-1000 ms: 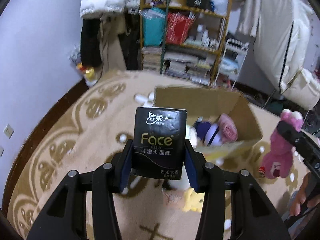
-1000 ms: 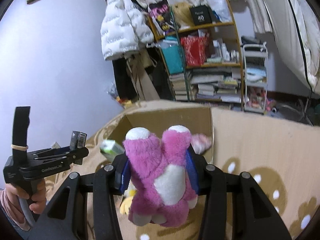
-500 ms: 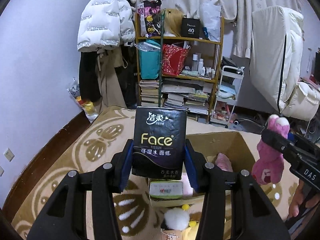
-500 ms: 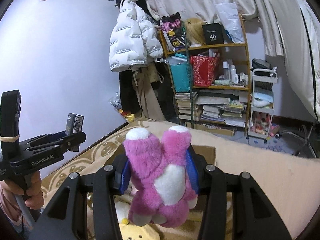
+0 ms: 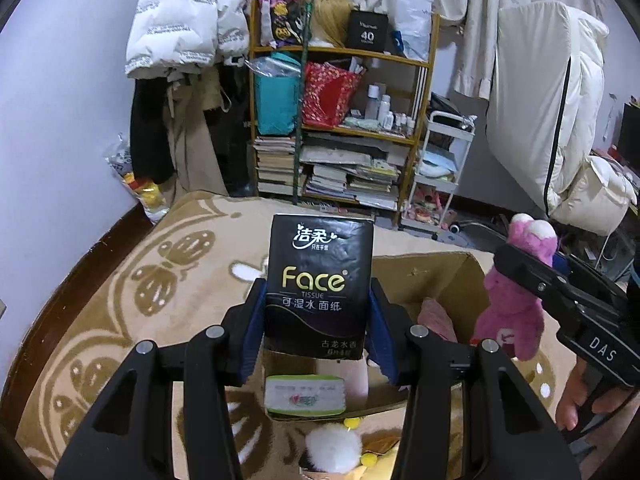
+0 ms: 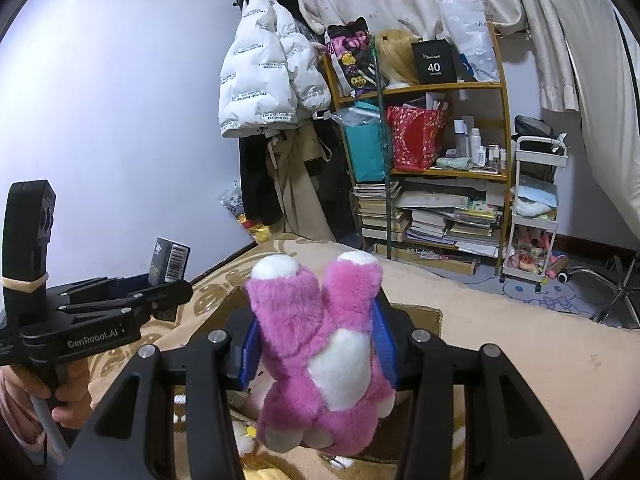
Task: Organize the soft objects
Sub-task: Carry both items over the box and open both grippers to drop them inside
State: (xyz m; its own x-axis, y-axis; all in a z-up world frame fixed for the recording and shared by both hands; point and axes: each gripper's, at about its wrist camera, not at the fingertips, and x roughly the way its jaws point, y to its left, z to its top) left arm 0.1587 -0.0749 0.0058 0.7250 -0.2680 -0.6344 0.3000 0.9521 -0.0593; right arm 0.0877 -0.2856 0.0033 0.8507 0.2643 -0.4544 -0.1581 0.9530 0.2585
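Observation:
My left gripper (image 5: 318, 334) is shut on a black "Face" tissue pack (image 5: 319, 286), held upright above the near side of an open cardboard box (image 5: 432, 276). A green-and-white tissue pack (image 5: 305, 394) and a pink soft item (image 5: 436, 316) lie inside the box. My right gripper (image 6: 318, 350) is shut on a pink plush bear (image 6: 324, 356), gripped upside down with its feet up, over the same box (image 6: 420, 314). The left wrist view shows that bear (image 5: 514, 308) at the right; the right wrist view shows the left gripper (image 6: 160, 286) with the black pack (image 6: 170, 260).
The box sits on a beige patterned blanket (image 5: 132, 304). A white pompom and yellow plush (image 5: 340, 452) lie in front of the box. Behind stand a cluttered wooden shelf (image 5: 344, 120), a white trolley (image 5: 440, 176) and hanging coats (image 5: 180, 28). A hand (image 6: 36, 396) holds the left gripper's handle.
Both grippers have tilted up and drawn back from the box with their loads still held; the box now shows lower and closer, and more of the shelf and wall is in view.

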